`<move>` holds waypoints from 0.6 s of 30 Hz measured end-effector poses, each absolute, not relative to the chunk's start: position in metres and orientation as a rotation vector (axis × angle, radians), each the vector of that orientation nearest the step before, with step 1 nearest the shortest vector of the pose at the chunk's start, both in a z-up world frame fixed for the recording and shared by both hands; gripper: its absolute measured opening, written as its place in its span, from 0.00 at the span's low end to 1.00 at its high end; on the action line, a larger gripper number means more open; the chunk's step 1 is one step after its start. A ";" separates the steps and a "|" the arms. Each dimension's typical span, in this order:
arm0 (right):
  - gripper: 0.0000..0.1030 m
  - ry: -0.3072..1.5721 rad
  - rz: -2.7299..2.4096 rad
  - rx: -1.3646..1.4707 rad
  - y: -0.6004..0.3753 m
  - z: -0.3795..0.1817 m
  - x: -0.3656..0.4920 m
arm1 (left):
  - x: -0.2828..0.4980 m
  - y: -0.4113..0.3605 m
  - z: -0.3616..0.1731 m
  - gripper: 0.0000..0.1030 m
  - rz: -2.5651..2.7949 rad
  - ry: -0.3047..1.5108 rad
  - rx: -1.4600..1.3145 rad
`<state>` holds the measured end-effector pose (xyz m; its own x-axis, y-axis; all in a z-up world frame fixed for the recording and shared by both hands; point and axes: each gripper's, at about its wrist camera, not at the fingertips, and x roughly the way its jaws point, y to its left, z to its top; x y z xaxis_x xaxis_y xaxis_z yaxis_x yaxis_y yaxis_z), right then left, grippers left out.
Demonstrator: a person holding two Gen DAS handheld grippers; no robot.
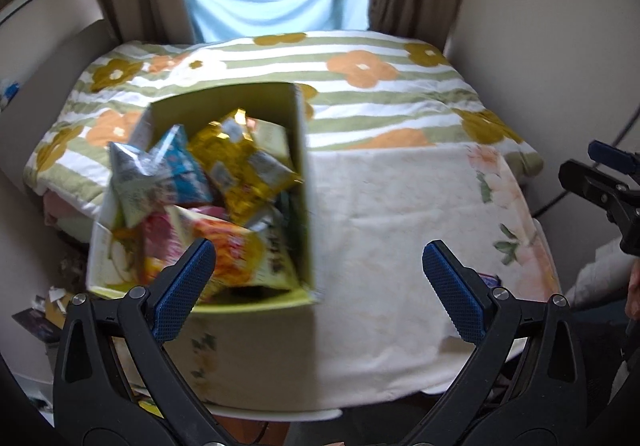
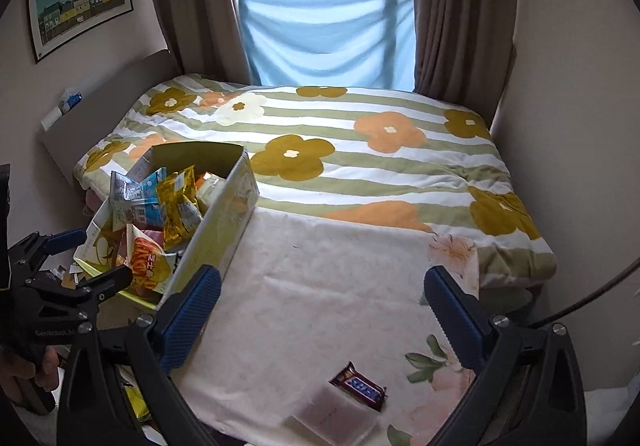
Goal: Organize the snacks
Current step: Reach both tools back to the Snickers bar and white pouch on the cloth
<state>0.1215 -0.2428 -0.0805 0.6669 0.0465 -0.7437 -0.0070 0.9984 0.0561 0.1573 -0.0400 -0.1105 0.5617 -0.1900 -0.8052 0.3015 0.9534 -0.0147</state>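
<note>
**Both grippers wide open and empty; snack box ahead-left, two items loose near the right gripper**

The left gripper (image 1: 319,288) stands with its jaws spread wide. Nothing lies between the blue pads (image 1: 182,290), and they touch nothing. Just ahead of its left finger sits the open yellow-green box (image 1: 306,206), resting on a cream floral cloth (image 1: 380,246). The box is filled with snack packets (image 1: 240,162): gold foil, blue-and-white, and an orange bag nearest the gripper. The box is blurred in this view.

The right gripper (image 2: 322,312) is likewise wide open and holds nothing. The box (image 2: 224,222) lies ahead and to its left, beyond its left finger. Between its fingers and close below, a purple-wrapped chocolate bar (image 2: 359,386) lies flat on the cloth (image 2: 320,286). A pale translucent packet (image 2: 332,412) lies just beside the bar, nearer the gripper; whether they touch cannot be told.

Beyond the cloth a striped flowered quilt (image 2: 360,150) covers a bed.

In the right wrist view, the left gripper (image 2: 86,258) appears at the far left beside the box, gripped by a hand (image 2: 28,374).
</note>
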 end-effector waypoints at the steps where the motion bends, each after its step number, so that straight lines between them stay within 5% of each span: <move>1: 0.98 0.839 0.023 0.055 -0.251 -0.081 0.114 | 0.151 -0.049 -0.114 1.00 -0.307 0.938 0.138; 18: 0.98 0.945 0.015 0.126 -0.332 -0.164 0.059 | 0.077 -0.202 -0.251 1.00 -0.601 1.186 0.197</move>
<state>0.0595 -0.3319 -0.1644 0.5859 0.0684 -0.8075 0.0424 0.9925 0.1148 0.0773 -0.2024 -0.2512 0.2415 -0.3357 -0.9105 0.5361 0.8282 -0.1632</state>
